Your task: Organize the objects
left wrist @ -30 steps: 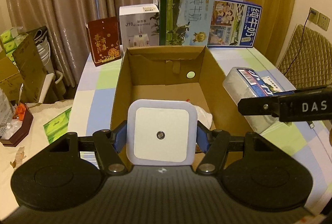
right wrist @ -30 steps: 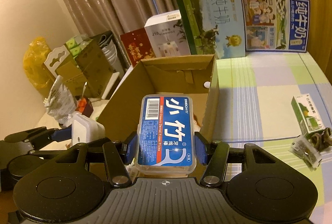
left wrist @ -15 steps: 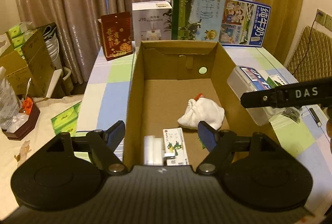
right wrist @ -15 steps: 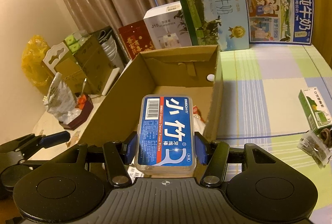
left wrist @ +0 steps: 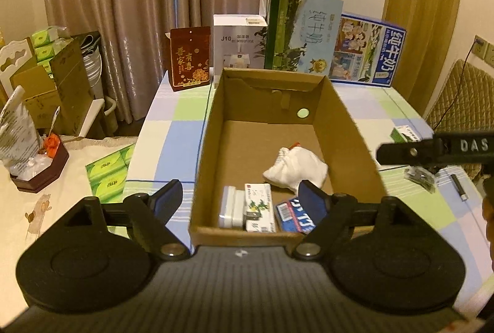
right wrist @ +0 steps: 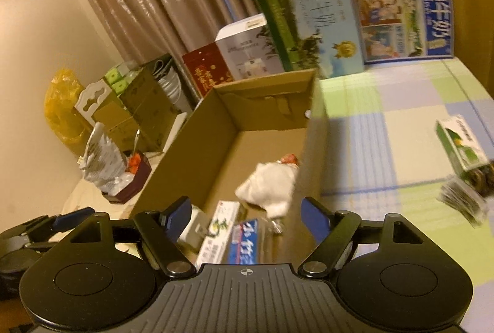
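left gripper point(left wrist: 237, 197) standing wide, holding nothing | right gripper point(right wrist: 247, 217) standing wide, holding nothing | blue floss case point(left wrist: 293, 214) lying inside cardboard box point(left wrist: 349, 129), near wall | risk: a finger is catching the box rim, shifting the box

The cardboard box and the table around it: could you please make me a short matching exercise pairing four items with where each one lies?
Items
1. white cloth pouch
2. blue floss case
3. small green carton
4. dark red box

Places
A. standing on the table behind the cardboard box, by the curtain
B. lying on the tablecloth outside the box, to its right
C. inside the box, towards its middle
D. inside the box, at its near right corner

Pairs: 1-C, 2-D, 3-B, 4-A
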Demonstrator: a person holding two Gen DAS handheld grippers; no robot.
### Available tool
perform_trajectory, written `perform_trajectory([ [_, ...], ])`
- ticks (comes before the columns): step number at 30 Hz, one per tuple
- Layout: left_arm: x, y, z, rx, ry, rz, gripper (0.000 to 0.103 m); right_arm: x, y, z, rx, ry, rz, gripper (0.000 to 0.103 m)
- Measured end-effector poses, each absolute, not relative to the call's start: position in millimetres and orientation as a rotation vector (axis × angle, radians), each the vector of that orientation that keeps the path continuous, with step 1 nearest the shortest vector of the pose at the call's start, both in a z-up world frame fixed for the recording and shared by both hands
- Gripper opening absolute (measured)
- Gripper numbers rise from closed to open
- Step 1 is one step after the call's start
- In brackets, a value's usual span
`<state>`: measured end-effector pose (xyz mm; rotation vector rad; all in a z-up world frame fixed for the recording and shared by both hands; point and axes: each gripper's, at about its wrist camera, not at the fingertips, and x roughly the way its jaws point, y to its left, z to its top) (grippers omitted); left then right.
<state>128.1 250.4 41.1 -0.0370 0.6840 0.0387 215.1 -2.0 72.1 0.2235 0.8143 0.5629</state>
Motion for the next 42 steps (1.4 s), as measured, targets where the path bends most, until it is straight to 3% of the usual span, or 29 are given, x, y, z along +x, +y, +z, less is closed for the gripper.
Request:
perform_trajectory([
  [14,52,181,56,-0.072,0.694,0.019,0.097,128,-93,92,0.177,0.775,0.46,0.101],
  [18,38,161,55,-0.085,0.695,0.01,0.102,113,-110,94,0.147,0.771,0.455,0.101],
  [42,21,69,46,-0.095,0.729,-0.097,0.102,77,-220,86,0.177,0.757,0.281,0.101],
])
